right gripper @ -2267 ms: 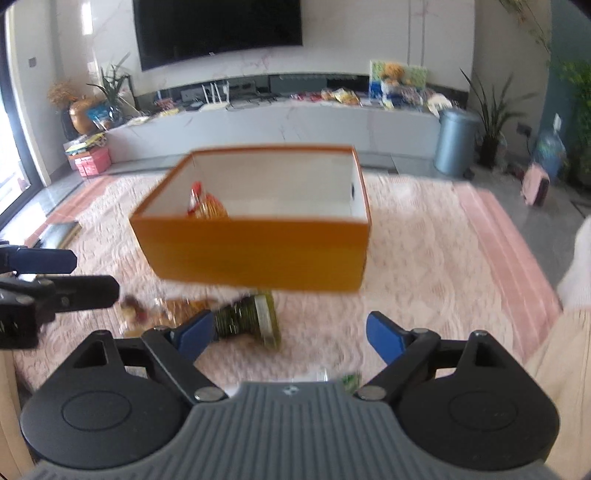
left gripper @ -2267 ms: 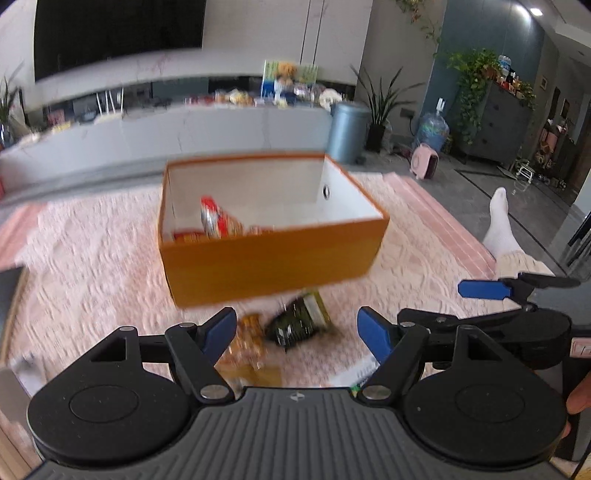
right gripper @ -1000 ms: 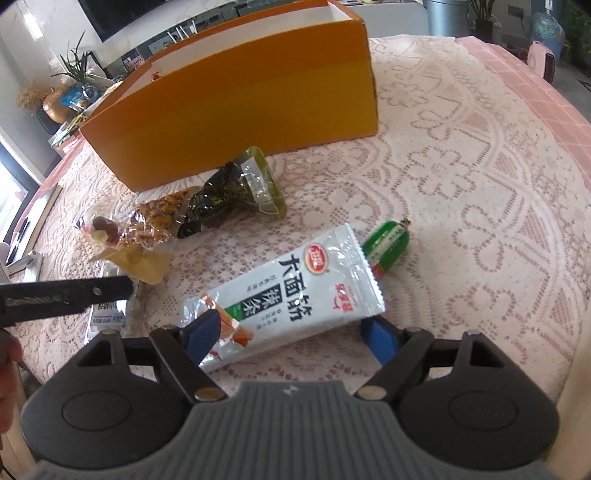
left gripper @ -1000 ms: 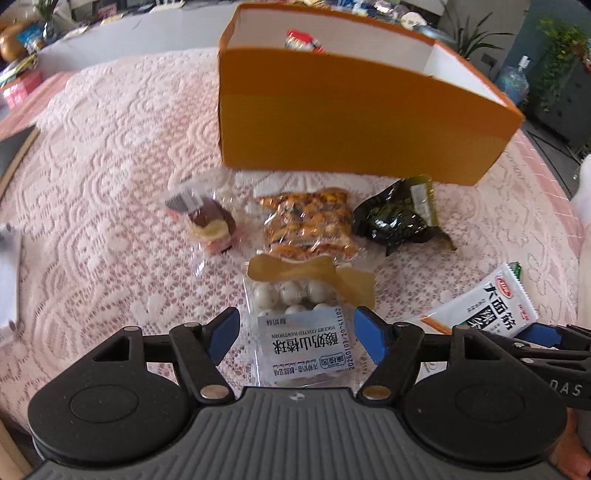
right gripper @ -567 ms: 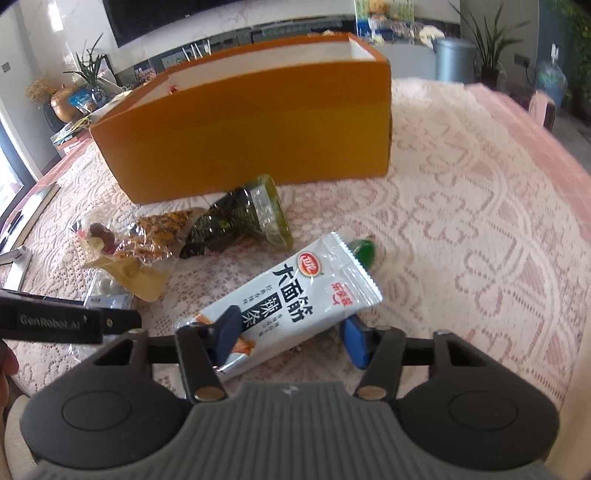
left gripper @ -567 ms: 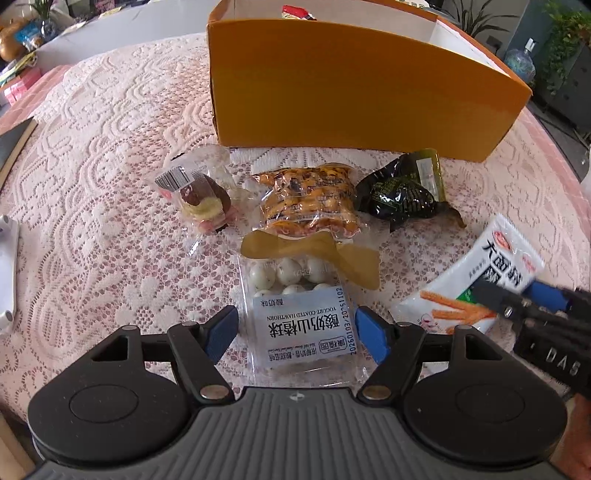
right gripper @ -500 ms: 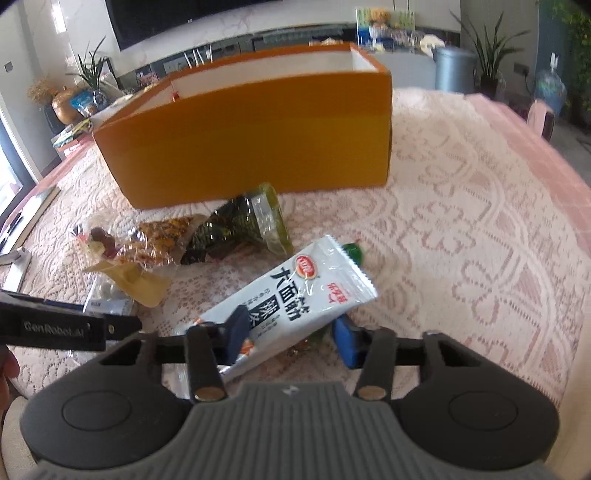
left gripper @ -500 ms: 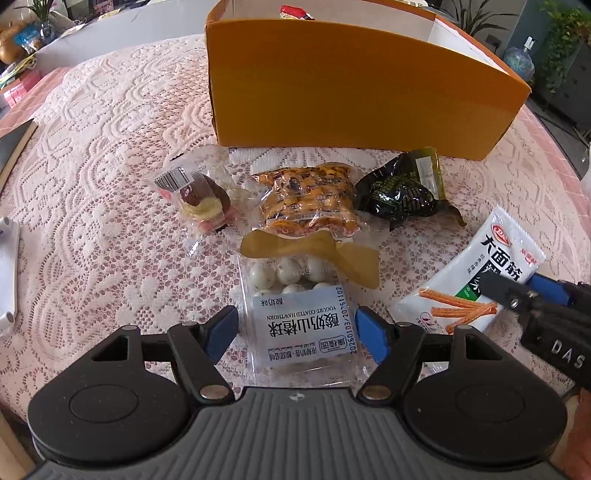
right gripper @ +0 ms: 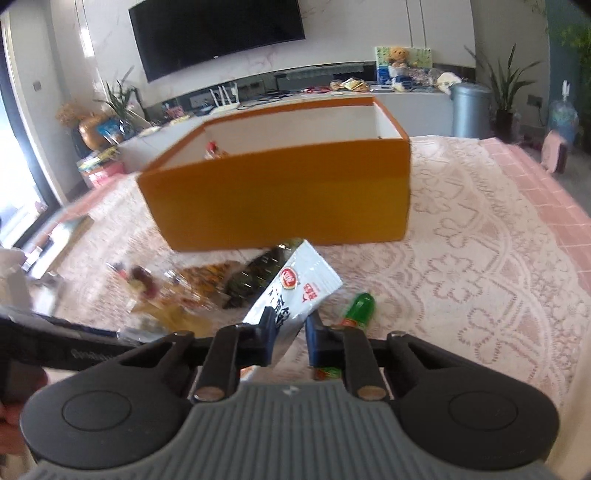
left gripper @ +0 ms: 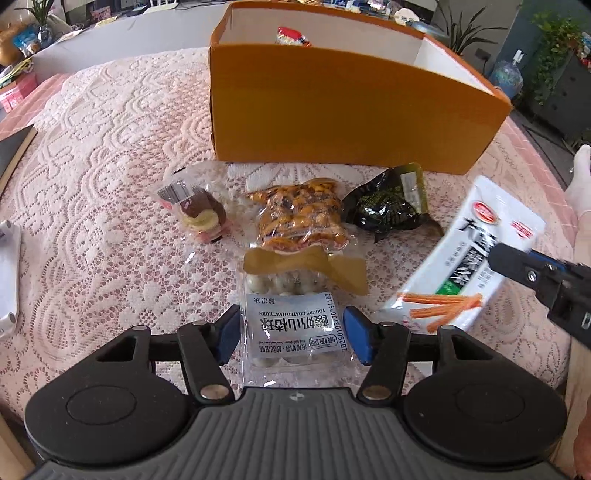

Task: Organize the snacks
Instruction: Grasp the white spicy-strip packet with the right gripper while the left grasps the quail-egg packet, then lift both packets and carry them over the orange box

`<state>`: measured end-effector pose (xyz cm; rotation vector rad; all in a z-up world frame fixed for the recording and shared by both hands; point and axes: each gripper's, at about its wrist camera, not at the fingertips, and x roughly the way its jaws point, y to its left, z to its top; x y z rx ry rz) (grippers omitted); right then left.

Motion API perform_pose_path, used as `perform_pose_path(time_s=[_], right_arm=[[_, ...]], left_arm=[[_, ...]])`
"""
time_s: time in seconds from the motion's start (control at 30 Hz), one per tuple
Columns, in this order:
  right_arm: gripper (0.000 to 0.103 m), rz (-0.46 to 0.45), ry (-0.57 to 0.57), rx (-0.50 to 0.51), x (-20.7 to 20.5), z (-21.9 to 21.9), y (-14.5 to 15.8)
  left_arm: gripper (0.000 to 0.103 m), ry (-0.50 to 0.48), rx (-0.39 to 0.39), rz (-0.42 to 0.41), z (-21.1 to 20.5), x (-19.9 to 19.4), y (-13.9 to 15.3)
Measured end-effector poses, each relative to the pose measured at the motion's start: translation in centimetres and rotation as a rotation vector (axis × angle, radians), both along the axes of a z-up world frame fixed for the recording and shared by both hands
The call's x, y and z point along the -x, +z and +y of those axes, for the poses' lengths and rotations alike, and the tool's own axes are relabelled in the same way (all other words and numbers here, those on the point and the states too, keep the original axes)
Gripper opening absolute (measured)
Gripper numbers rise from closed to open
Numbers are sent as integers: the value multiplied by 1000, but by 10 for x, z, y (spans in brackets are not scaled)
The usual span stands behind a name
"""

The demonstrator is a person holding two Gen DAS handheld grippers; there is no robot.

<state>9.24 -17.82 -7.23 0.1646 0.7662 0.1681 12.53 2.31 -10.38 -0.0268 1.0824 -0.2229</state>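
In the left wrist view my left gripper points down at a clear yogurt hawthorn packet lying on the lace cloth. Its jaws are closing, and the blue pads stand right at the packet's side edges. My right gripper is closing too, and its pads pinch a white spicy-strip packet that is raised off the cloth. The left wrist view shows the same white packet tilted in the right gripper. Behind stands the open orange box with a red snack inside.
On the cloth before the box lie a dark green packet, an orange-brown nut packet and a small clear sweet packet. A green sausage lies to the right. A white object sits at the left edge.
The right gripper has closed on the white packet and lifted it off the cloth, tilting upward. The left jaws have narrowed around the hawthorn packet; the left hand stayed put.
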Motion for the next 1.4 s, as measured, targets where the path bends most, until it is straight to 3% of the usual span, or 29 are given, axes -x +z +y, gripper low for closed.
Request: perform_pose_path(time_s=[0.3,0.53,0.73,0.93,1.07,1.4], right_arm=[[12,64,-3,-193,-31,9,-5],[15,124,-1,-276,-43,16,-20],[22,154,3,-269,-45,20,-28],[12,150,1,-219,-40,22,-26],[8,113,7,-211,-34,20,-18],[6,0,-8,-148,-12,10,13]], left_arm=[[68,5,22,17,1,-3,-8],[70,2,8,41,0,-6,-13],[73,-14,-14,35,-3,-6,-13],[75,-27,-31,32,-5,-6,-15],[68,-24,-15,34,-3,-5,-13],[65,-33,11,-5,-6,13,15]])
